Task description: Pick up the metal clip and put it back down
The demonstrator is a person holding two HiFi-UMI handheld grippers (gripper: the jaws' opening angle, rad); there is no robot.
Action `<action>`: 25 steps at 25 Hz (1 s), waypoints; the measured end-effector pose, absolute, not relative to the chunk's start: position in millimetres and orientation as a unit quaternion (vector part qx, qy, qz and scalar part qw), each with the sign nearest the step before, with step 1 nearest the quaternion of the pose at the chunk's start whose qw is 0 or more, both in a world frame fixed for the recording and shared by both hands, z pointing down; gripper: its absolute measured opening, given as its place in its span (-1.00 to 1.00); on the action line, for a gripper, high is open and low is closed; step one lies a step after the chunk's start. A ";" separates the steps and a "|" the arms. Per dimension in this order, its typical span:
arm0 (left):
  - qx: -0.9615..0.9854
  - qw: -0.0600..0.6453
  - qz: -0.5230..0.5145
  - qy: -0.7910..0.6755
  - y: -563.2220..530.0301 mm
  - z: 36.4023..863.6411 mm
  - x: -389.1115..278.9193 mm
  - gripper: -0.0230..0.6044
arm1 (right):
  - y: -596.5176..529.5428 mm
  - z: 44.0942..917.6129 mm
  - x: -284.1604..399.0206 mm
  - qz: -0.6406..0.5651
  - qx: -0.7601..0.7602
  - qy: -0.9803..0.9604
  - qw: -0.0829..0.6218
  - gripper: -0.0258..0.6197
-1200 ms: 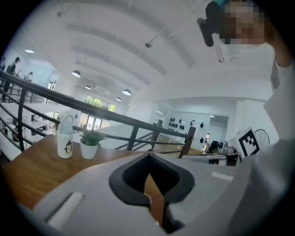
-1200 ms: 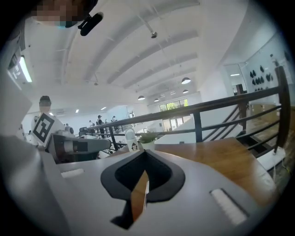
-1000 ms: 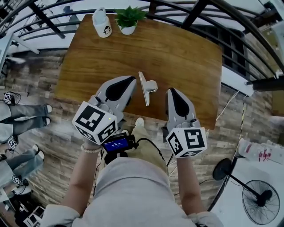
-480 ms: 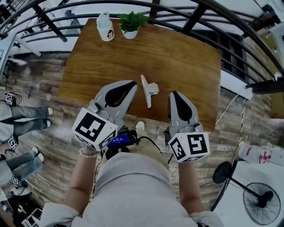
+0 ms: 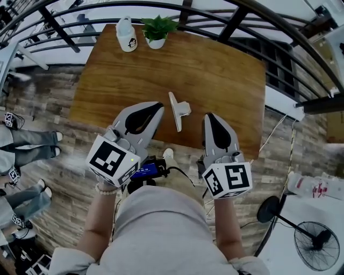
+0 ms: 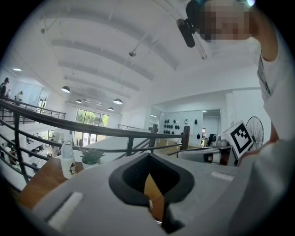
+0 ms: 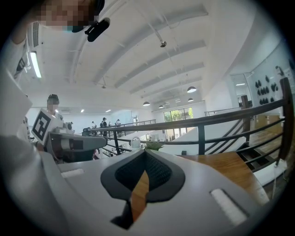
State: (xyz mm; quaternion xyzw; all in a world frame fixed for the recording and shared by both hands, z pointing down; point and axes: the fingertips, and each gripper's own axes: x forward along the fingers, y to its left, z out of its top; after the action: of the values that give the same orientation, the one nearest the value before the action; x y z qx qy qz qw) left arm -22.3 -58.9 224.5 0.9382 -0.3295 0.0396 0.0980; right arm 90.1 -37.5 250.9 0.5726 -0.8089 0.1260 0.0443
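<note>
The metal clip (image 5: 178, 110) lies on the wooden table (image 5: 215, 70) near its front edge, its silver handles pointing right. My left gripper (image 5: 157, 106) sits just left of the clip, tips over the table edge, jaws shut with nothing in them. On the clip's other side, a short gap away, my right gripper (image 5: 208, 116) is also shut and empty. In the left gripper view the left gripper (image 6: 148, 156) shows only a thin slit of wood between its jaws. The right gripper view shows the same for the right gripper (image 7: 144, 153). Neither gripper view shows the clip.
A small white bottle (image 5: 127, 34) and a potted plant (image 5: 156, 28) stand at the table's far edge by a black railing (image 5: 236, 16). People's legs (image 5: 21, 145) are on the floor at left. A floor fan (image 5: 314, 250) stands at lower right.
Both grippers have drawn back slightly toward me. The clip lies where it was on the table.
</note>
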 end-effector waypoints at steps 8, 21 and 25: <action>0.940 0.091 0.039 -0.325 -54.2 222.8 -18.8 -0.93 | -33.5 248.4 89.3 0.120 0.569 -0.812 0.045 -0.85; 0.942 0.092 0.041 -0.320 -53.0 224.9 -15.7 -0.93 | -33.6 249.5 90.3 0.120 0.572 -0.810 0.051 -0.85; 0.942 0.091 0.044 -0.319 -51.1 225.4 -14.6 -0.93 | -32.7 248.8 89.9 0.118 0.570 -0.811 0.050 -0.85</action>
State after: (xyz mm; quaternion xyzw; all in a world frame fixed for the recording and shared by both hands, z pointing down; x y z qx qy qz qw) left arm -14.6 -51.1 225.4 0.9423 -0.3192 0.0437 0.0911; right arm 89.9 -32.7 248.8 0.5702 -0.8114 0.1179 0.0501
